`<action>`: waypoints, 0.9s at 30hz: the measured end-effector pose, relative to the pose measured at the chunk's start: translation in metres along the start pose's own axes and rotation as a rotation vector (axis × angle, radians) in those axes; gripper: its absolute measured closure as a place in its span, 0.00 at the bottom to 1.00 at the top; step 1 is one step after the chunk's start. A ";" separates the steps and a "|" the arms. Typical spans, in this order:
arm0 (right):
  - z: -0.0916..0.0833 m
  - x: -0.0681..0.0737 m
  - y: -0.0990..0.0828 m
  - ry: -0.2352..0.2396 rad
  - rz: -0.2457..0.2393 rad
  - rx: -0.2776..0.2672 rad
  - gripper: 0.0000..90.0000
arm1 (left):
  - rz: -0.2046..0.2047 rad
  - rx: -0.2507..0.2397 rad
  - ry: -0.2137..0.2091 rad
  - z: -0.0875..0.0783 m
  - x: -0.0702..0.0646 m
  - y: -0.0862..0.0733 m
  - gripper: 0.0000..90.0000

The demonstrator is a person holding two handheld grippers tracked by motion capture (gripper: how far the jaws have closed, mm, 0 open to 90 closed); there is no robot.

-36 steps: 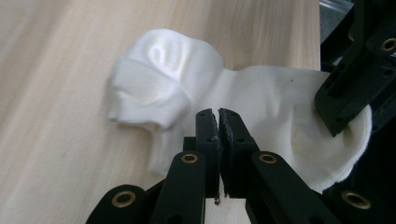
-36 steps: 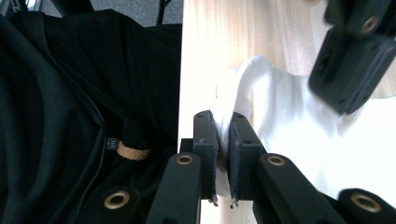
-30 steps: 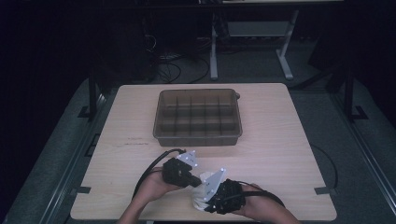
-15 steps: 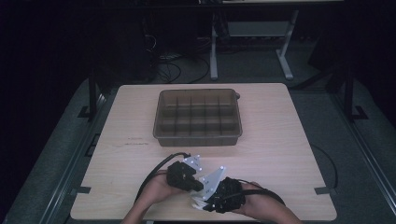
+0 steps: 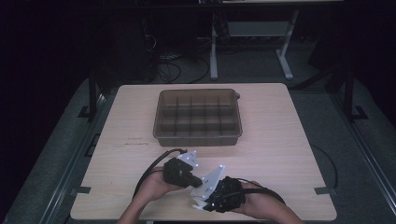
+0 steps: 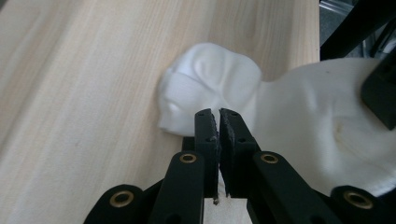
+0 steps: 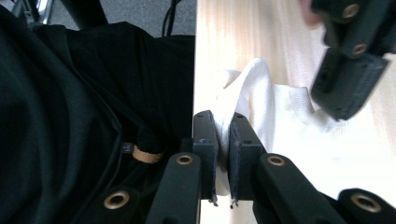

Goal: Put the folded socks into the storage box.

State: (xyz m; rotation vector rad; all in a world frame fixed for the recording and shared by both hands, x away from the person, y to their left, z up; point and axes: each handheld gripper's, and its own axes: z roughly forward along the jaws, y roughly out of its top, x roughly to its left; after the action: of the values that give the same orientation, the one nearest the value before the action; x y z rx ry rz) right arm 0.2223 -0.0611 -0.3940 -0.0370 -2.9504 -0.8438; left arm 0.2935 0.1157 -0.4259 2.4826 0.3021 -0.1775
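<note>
**A:** so where's everything sitting?

**B:** both hands are down at the near edge of the worktop [image 5: 289, 140], about the middle. The white cloth [image 6: 299, 116] is bunched up there, right at the edge between the two grippers. Looks like a soft knit fabric, can't say more than that.

**A:** and the grippers?

**B:** left gripper [image 6: 219, 114] has its jaws pressed together, basically no gap, tips right over the cloth's rumpled edge. Can't tell if any fabric is actually caught between them. Right gripper [image 7: 219, 121] is pinching a fold of the cloth, you can see the white fabric squeezed between the jaws, right where the worktop edge meets the person's dark clothing [image 7: 84, 116].

**A:** anything else on there?

**B:** a brown translucent divided tray [image 5: 198, 135] sits toward the far edge, centred, well apart from the hands. Its compartments look empty from above. Cables trail from each gripper back toward the person.
</note>
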 end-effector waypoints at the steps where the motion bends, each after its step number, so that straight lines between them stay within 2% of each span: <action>1: 0.000 0.001 0.001 0.004 0.000 0.002 0.92 | -0.001 0.000 0.000 0.000 0.000 0.000 0.96; 5: 0.000 0.004 0.004 0.012 -0.004 0.010 0.92 | 0.000 0.010 -0.005 0.004 0.000 0.000 0.96; 9: -0.001 0.001 0.005 0.011 -0.003 0.016 0.92 | -0.006 0.026 -0.013 0.010 0.001 -0.002 0.96; 19: 0.002 -0.023 0.000 0.014 0.042 0.017 0.92 | -0.014 0.042 -0.026 0.016 0.005 -0.003 0.96; 27: 0.009 -0.037 -0.003 0.010 0.079 0.038 0.92 | -0.028 0.030 -0.011 0.008 0.010 -0.008 0.96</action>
State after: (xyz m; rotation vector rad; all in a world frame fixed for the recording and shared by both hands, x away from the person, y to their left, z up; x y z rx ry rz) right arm 0.2586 -0.0592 -0.4056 -0.1454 -2.9331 -0.7745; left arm 0.3002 0.1185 -0.4392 2.5071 0.3322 -0.2088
